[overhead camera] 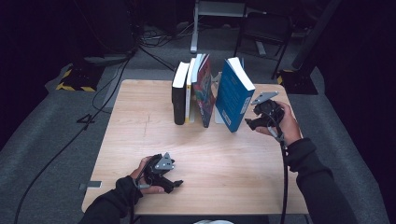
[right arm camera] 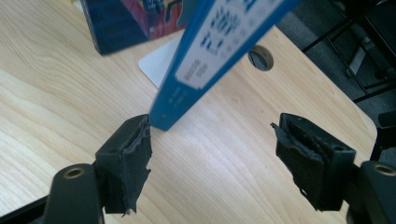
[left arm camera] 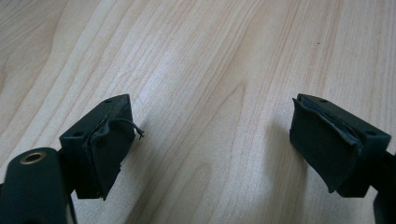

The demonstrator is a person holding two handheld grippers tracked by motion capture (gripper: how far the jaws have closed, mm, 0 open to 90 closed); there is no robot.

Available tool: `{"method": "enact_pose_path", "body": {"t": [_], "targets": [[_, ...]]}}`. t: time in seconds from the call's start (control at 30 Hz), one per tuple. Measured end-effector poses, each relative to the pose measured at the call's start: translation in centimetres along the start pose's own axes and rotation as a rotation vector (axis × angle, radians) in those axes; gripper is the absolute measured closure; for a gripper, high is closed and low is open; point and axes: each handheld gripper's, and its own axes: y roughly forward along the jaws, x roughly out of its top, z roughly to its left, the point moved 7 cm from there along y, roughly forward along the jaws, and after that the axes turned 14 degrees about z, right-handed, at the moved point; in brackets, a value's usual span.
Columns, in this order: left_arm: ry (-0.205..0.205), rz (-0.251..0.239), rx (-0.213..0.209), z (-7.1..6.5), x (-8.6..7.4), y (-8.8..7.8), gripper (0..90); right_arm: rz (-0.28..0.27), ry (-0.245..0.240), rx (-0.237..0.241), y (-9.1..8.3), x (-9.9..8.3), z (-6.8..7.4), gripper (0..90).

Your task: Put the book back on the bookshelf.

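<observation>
A blue paperback (overhead camera: 233,95) stands tilted at the back middle of the wooden table (overhead camera: 140,135), leaning apart from a row of upright books: a black one (overhead camera: 179,99), a thin white one and a colourful one (overhead camera: 204,91). My right gripper (overhead camera: 251,123) is just right of the blue paperback, open. In the right gripper view the blue paperback's (right arm camera: 219,46) lower corner rests on the table by the tip of the left jaw, and the right gripper (right arm camera: 212,135) has only bare wood between its pads. My left gripper (overhead camera: 173,184) lies near the front edge, open over bare wood (left arm camera: 205,126).
A white bookend base (right arm camera: 156,70) lies under the books, and a round cable hole (right arm camera: 260,58) sits behind it. Beyond the table's far edge are a chair (overhead camera: 264,32), cables and stands on a grey floor. Each gripper trails a cable off the front edge.
</observation>
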Motion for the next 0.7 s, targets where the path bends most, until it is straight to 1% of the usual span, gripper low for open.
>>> {"method": "enact_pose_path", "body": {"t": [0.13, 0.23, 0.3, 0.37, 0.47, 0.5, 0.53, 0.6, 0.7], "targets": [[0.000, 0.000, 0.000, 0.0, 0.0, 0.0, 14.3, 0.013, -0.001, -0.004, 0.5, -1.1, 0.2, 26.9], [0.000, 0.000, 0.000, 0.0, 0.0, 0.0, 14.4, 0.021, -0.004, -0.025, 0.8, -1.9, 0.3, 27.4], [0.001, 0.000, 0.000, 0.0, 0.0, 0.0, 14.3, 0.024, -0.003, -0.018, 1.0, -2.5, 0.4, 27.3], [0.001, 0.001, 0.000, 0.0, 0.0, 0.0, 14.4, 0.023, -0.004, -0.022, 1.1, -2.8, 0.4, 27.3], [0.000, -0.001, 0.000, 0.0, 0.0, 0.0, 14.3, 0.026, -0.004, -0.014, 1.3, -3.6, 0.6, 27.5], [0.000, 0.000, 0.000, 0.0, 0.0, 0.0, 14.4, 0.034, -0.002, -0.006, 1.3, -3.9, 0.6, 27.4], [-0.001, -0.001, 0.000, 0.0, 0.0, 0.0, 14.3, 0.029, 0.003, -0.002, 1.3, -4.2, 0.7, 27.8], [-0.001, 0.000, 0.000, 0.0, 0.0, 0.0, 14.4, 0.021, -0.004, -0.016, 1.3, -4.7, 0.8, 28.2], [-0.001, -0.001, 0.000, 0.0, 0.0, 0.0, 14.4, 0.023, -0.010, -0.011, 1.3, -5.2, 1.1, 28.0]]}}
